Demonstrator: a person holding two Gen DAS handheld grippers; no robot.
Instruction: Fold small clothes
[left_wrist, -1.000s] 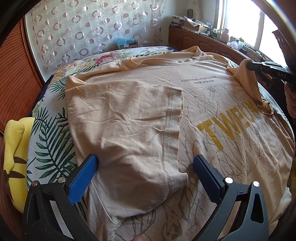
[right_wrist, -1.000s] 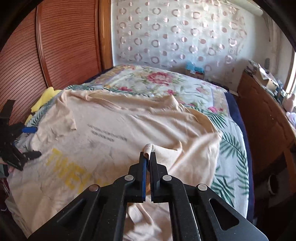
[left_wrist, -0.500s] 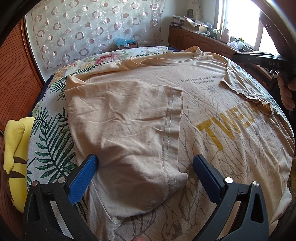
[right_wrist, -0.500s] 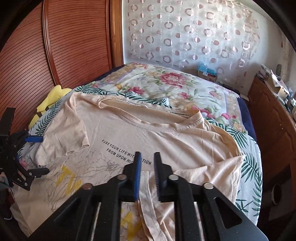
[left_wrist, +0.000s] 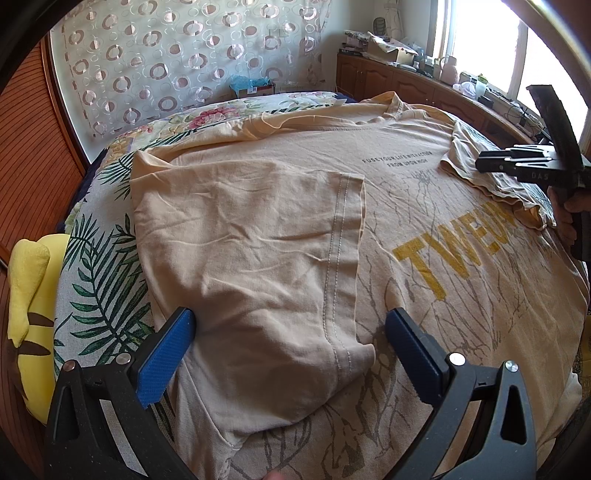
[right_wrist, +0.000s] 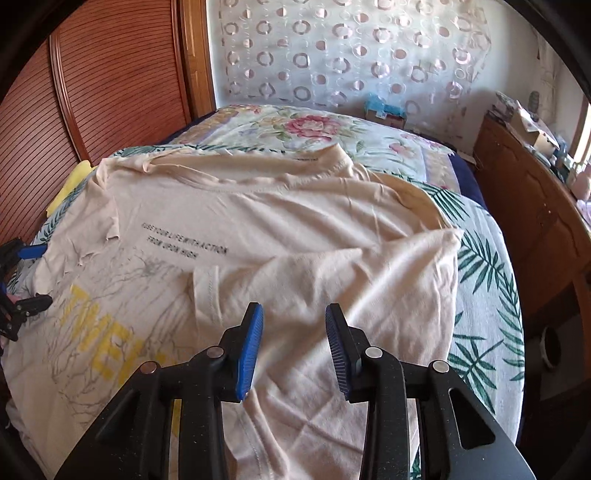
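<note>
A beige T-shirt (left_wrist: 424, 206) with yellow letters lies print-up across the bed. One sleeve (left_wrist: 258, 236) is folded in over the chest, and my left gripper (left_wrist: 290, 332) hovers wide open over its lower corner without pinching it. In the right wrist view the other sleeve (right_wrist: 332, 273) lies folded in over the shirt (right_wrist: 258, 218). My right gripper (right_wrist: 294, 328) stands just above that sleeve, its jaws opening, with no cloth between the blue pads. That gripper also shows at the far right of the left wrist view, held by a hand (left_wrist: 576, 206).
The bedspread (right_wrist: 484, 302) has green leaves and pink flowers. A yellow soft toy (left_wrist: 29, 295) lies at the bed's left edge by a slatted wooden wardrobe (right_wrist: 110, 92). A wooden cabinet (right_wrist: 535, 221) stands along the right side. A small box (left_wrist: 253, 86) sits by the curtain.
My right gripper was shut on the sleeve and held it up; it has laid the sleeve over the shirt, let go and sunk lower. The left gripper has stayed put.
</note>
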